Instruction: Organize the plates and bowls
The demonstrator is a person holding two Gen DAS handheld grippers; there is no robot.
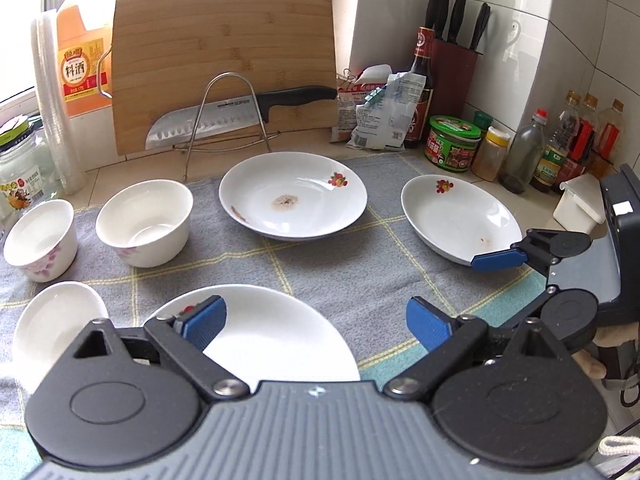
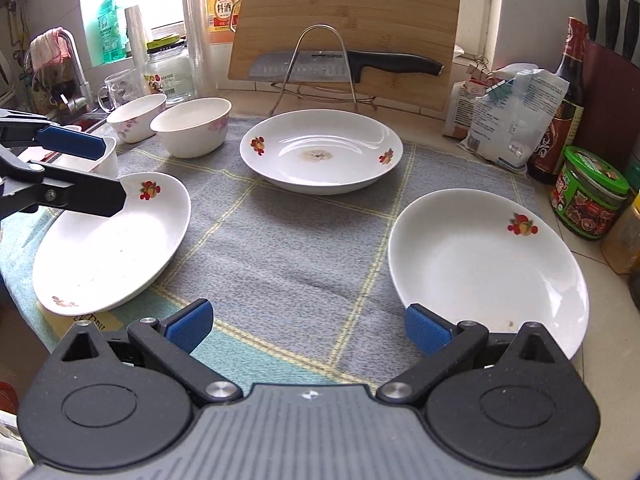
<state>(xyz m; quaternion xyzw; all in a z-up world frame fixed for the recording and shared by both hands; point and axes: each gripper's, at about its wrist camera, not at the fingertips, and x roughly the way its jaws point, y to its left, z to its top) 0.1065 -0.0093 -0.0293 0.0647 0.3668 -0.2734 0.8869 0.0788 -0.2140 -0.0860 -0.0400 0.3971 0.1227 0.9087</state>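
Three white ceramic plates (image 2: 320,152) and small white bowls (image 2: 191,126) sit apart on the grey checked cloth (image 2: 280,256). Both tongs, left (image 1: 316,326) and right (image 2: 308,328), gape wide, empty; glossy rims could slip when pinched.

The left gripper (image 1: 316,322) is built with a grey ribbed body, two round black discs and black linked arms joined by silver screws. Blue textured pads (image 1: 206,320) are fitted on the fingers. A small white mark is printed on the grey middle part. The right gripper (image 2: 308,326) is made in the same shapes and colours. Behind it, in the left view, a bit of skin (image 1: 592,364) and a white cord (image 1: 618,448) are seen.
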